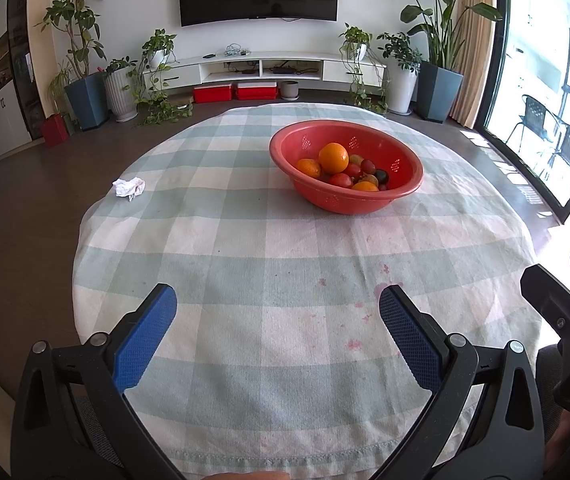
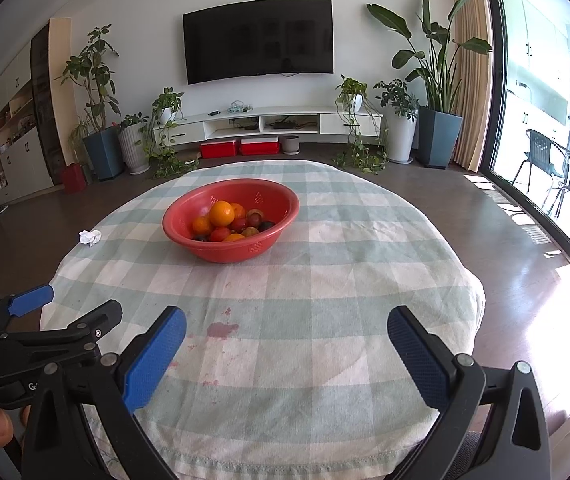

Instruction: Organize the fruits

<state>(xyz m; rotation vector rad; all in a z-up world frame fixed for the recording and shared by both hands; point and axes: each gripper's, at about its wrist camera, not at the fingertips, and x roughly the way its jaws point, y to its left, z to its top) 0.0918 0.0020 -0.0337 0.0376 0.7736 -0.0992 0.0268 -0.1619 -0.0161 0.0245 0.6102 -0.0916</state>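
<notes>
My left gripper (image 1: 277, 308) and right gripper (image 2: 285, 330) hang wide apart and empty over the near edge of the checked tablecloth (image 1: 245, 220). Farther in, past mid-table, the red colander (image 2: 205, 246) holds oranges (image 2: 221, 213) and small tomatoes; crumpled tissue (image 1: 129, 188) lies at the left edge.

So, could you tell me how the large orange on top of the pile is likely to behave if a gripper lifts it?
The large orange looks round and smooth, so it may roll or slip. Perched atop smaller fruit in the red bowl, lifting it could shift its neighbours.
</notes>
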